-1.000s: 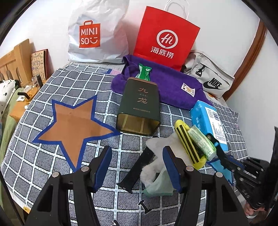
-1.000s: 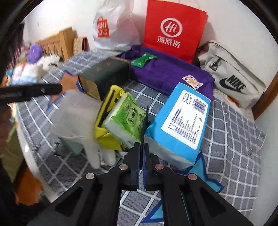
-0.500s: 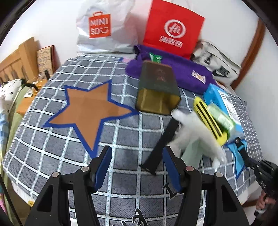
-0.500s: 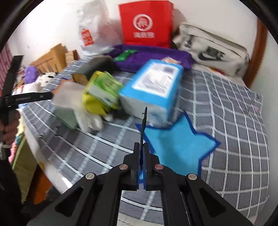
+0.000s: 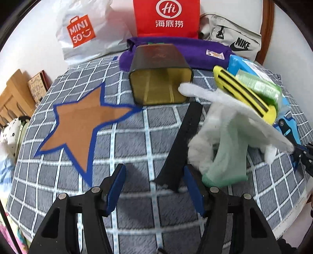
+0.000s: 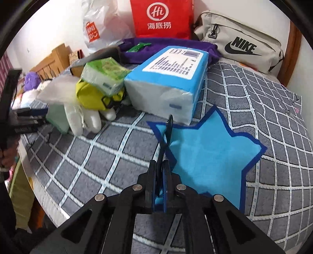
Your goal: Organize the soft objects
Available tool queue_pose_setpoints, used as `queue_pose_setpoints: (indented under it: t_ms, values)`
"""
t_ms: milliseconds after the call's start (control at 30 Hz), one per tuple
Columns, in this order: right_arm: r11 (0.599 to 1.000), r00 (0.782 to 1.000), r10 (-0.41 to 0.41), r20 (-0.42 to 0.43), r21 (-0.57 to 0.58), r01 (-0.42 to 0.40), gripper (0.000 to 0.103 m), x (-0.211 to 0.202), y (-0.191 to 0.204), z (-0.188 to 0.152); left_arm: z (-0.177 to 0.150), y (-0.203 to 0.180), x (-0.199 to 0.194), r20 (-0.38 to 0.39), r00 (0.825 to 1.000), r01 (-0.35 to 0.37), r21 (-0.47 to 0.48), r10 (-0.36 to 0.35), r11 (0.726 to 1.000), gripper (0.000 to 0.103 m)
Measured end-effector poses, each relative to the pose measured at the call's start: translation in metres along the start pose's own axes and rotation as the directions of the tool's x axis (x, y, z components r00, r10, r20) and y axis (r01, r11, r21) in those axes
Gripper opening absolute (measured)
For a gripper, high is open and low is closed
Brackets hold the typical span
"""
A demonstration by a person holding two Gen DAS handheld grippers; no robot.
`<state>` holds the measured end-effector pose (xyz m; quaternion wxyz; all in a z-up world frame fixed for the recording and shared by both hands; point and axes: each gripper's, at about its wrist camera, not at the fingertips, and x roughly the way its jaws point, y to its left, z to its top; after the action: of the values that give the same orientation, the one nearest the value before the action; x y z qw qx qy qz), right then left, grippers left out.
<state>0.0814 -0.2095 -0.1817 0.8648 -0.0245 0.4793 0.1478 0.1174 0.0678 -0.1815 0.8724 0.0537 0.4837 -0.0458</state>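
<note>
Both wrist cameras are looking steeply down, close over the checked blanket [image 5: 137, 136], facing the far wall; both are sharing the red bag [image 6: 160, 17] and white glove [image 5: 230, 125].

"MINISO" bag [image 5: 86, 33], "Hi" bag [image 5: 168, 17], "NIKE" pouch [image 5: 234, 39]

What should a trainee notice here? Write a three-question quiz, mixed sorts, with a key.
1. True or false: the green tin lies on its side, open end facing the left camera.
2. The star next to the big tissue pack is: A orange, B light blue, C red?
3. Fill in: the jaws of the left gripper stand ____.
Key: 1 true; 2 B; 3 open.
</note>
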Motion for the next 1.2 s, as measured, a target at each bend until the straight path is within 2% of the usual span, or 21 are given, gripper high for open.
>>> queue_pose_setpoints:
  t_ms: [67, 133, 167, 200, 300, 400, 533, 633, 667, 700, 767, 867, 933, 1000, 1133, 1200]
  values:
    - [1.0, 1.0, 0.0, 0.009, 0.005, 0.0, 0.006, 0.002, 0.0, 0.003, 0.006, -0.001, 0.004, 0.009, 1.0, -0.002, 0.008, 0.002, 1.0, 0.056]
    - [1.0, 1.0, -0.005, 0.022, 0.001, 0.005, 0.005, 0.004, 0.0, 0.005, 0.01, -0.003, 0.006, 0.016, 1.0, 0.021, 0.027, -0.022, 0.999, 0.044]
    - [1.0, 1.0, -0.005, 0.025, 0.001, 0.005, 0.005, 0.005, 0.0, 0.005, 0.012, -0.004, 0.007, 0.02, 0.999, 0.035, 0.043, -0.036, 0.998, 0.031]
    - [1.0, 1.0, -0.002, 0.027, 0.004, 0.002, 0.005, 0.006, 0.0, 0.006, 0.013, -0.007, 0.007, 0.021, 0.998, 0.053, 0.058, -0.054, 0.997, 0.026]
    - [1.0, 1.0, 0.002, 0.026, 0.004, -0.002, 0.004, 0.006, -0.001, 0.006, 0.01, -0.01, 0.006, 0.025, 0.998, 0.047, 0.096, -0.05, 0.994, 0.024]
    - [1.0, 1.0, 0.001, 0.024, -0.002, -0.001, 0.004, 0.006, -0.001, 0.006, 0.002, -0.001, -0.001, 0.018, 0.997, 0.074, 0.074, -0.075, 0.995, 0.023]
    - [1.0, 1.0, 0.002, 0.019, -0.006, -0.002, 0.004, 0.005, -0.001, 0.004, -0.011, 0.014, -0.009, -0.002, 0.998, 0.067, 0.046, -0.067, 0.997, 0.022]
    - [1.0, 1.0, 0.006, 0.016, -0.006, -0.006, 0.004, 0.005, -0.001, 0.005, -0.006, 0.017, -0.006, -0.002, 0.996, 0.085, 0.036, -0.085, 0.996, 0.023]
    - [1.0, 1.0, 0.008, 0.015, -0.006, -0.008, 0.004, 0.005, -0.001, 0.005, -0.003, 0.017, -0.004, -0.002, 0.996, 0.092, 0.034, -0.092, 0.995, 0.028]
    - [1.0, 1.0, 0.013, 0.015, -0.003, -0.013, 0.004, 0.005, -0.002, 0.006, 0.001, 0.015, -0.001, -0.002, 0.995, 0.104, 0.035, -0.104, 0.994, 0.041]
    - [1.0, 1.0, 0.026, 0.015, 0.01, -0.026, 0.004, 0.006, -0.004, 0.007, 0.008, 0.011, 0.005, -0.001, 0.994, 0.105, 0.041, -0.105, 0.994, 0.054]
    - [0.999, 0.999, 0.039, 0.019, 0.029, -0.039, 0.004, 0.007, -0.007, 0.008, 0.018, 0.004, 0.015, 0.005, 0.998, 0.066, 0.065, -0.066, 0.996, 0.053]
    - [0.999, 0.999, 0.033, 0.023, 0.026, -0.033, 0.004, 0.008, -0.006, 0.009, 0.022, 0.007, 0.018, 0.004, 0.997, 0.083, 0.048, -0.083, 0.995, 0.043]
    - [0.999, 0.999, 0.024, 0.029, 0.03, -0.025, 0.004, 0.01, -0.005, 0.011, 0.024, 0.007, 0.018, 0.002, 0.996, 0.086, 0.048, -0.087, 0.995, 0.02]
    - [1.0, 0.999, 0.016, 0.038, 0.017, -0.017, 0.003, 0.011, -0.003, 0.011, 0.023, 0.003, 0.016, 0.002, 0.998, 0.069, 0.062, -0.069, 0.996, 0.02]
    - [1.0, 0.999, 0.018, 0.031, 0.015, -0.018, 0.003, 0.009, -0.004, 0.011, 0.021, 0.003, 0.011, 0.0, 0.997, 0.076, 0.039, -0.076, 0.996, 0.02]
